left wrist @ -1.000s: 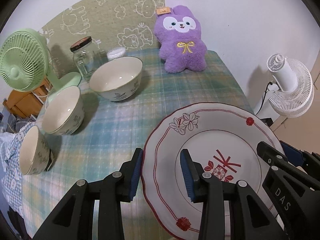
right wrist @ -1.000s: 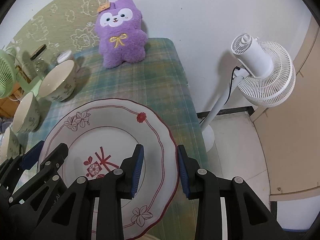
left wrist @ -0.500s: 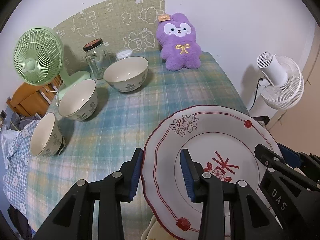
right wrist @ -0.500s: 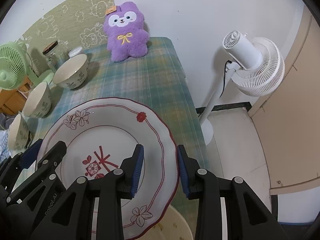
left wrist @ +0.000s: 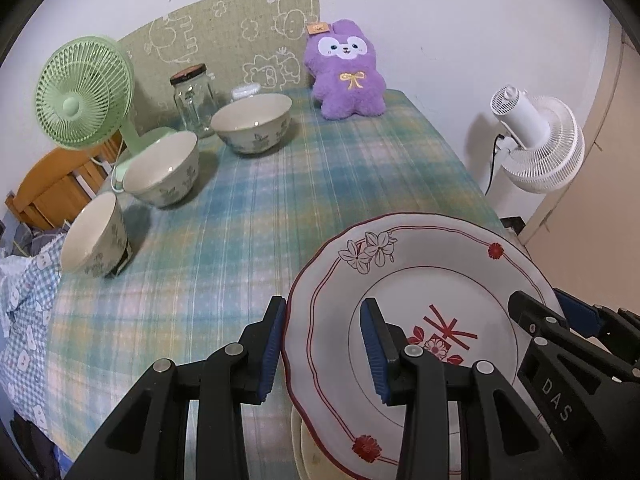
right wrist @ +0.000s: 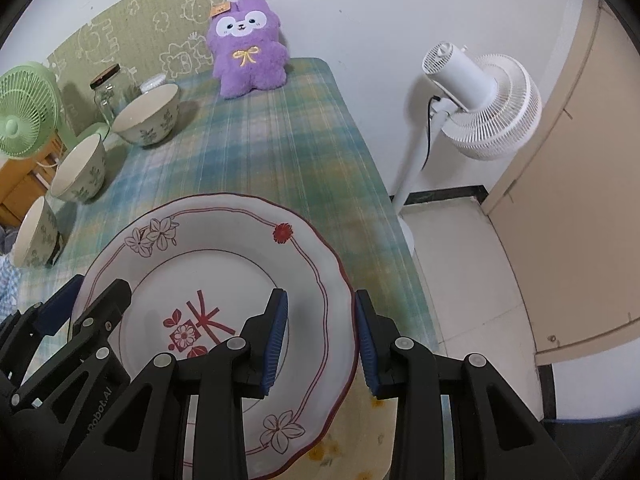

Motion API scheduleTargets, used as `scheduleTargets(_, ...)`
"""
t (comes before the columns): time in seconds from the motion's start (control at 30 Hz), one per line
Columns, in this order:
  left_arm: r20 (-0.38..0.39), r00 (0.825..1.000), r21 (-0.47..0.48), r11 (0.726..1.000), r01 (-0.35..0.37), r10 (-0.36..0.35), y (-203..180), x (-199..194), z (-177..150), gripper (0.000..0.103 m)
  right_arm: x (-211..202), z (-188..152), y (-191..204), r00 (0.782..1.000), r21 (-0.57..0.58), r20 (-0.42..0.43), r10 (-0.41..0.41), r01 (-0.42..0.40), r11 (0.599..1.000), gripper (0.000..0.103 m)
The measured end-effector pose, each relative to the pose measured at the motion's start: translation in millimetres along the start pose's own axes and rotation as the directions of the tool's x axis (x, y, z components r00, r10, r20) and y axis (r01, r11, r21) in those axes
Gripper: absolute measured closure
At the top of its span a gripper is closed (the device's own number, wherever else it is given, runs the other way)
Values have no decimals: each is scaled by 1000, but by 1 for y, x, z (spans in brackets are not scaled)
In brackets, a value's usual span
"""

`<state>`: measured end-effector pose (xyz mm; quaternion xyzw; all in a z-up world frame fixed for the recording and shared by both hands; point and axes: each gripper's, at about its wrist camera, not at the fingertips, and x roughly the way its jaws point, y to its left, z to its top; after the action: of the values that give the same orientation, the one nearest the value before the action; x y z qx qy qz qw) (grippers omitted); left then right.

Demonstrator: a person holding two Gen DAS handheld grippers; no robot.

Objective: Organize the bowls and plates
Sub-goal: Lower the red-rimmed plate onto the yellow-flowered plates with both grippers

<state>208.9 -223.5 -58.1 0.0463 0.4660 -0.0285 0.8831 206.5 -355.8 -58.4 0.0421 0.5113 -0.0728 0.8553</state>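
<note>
A white plate with red flower decoration (left wrist: 420,280) (right wrist: 224,256) hangs above the near end of the checked tablecloth, tilted slightly. My left gripper (left wrist: 322,320) is shut on its left rim, my right gripper (right wrist: 320,312) on its right rim. Each gripper shows in the other's view, the right gripper (left wrist: 560,320) and the left gripper (right wrist: 80,300). Under the plate lies a cream plate (left wrist: 304,452) (right wrist: 360,432), mostly hidden. Three floral bowls stand along the left side: the far bowl (left wrist: 252,122), the middle bowl (left wrist: 162,168), and the near bowl (left wrist: 94,234), which is tipped.
A purple plush toy (left wrist: 346,72) sits at the table's far end. A glass jar (left wrist: 194,98) and a green fan (left wrist: 84,92) stand at the far left. A white floor fan (right wrist: 476,96) and a door are beyond the table's right edge (right wrist: 384,184).
Both grippers have carried the plate back toward the table's near end; bowls and plush toy look farther off. The cream plate has come into view beneath it.
</note>
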Motion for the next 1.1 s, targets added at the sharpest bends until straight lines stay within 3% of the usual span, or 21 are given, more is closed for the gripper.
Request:
scheduleTargets(0.33, 24, 999, 37, 999, 22, -23, -2, -16, -29, 66, -5, -38, -2, 999, 35, -29, -28, 29, 999, 66)
scheduleTargets(0.57, -4, 999, 54, 997, 47, -46, -7, -13, -44, 66, -3, -59, -8, 998, 69, -51, -38, 41, 997, 66)
scheduleTargets(0.93, -58, 997, 77, 995, 55, -51, -18, 0, -61, 66, -2, -66, -12, 994, 43, -39, -102, 103, 994, 66)
scheduleTargets(1.1, -40, 999, 85, 996, 34, -31, -20, -1, -63, 66, 0, -68, -9, 991, 6, -30, -127, 127, 992, 66)
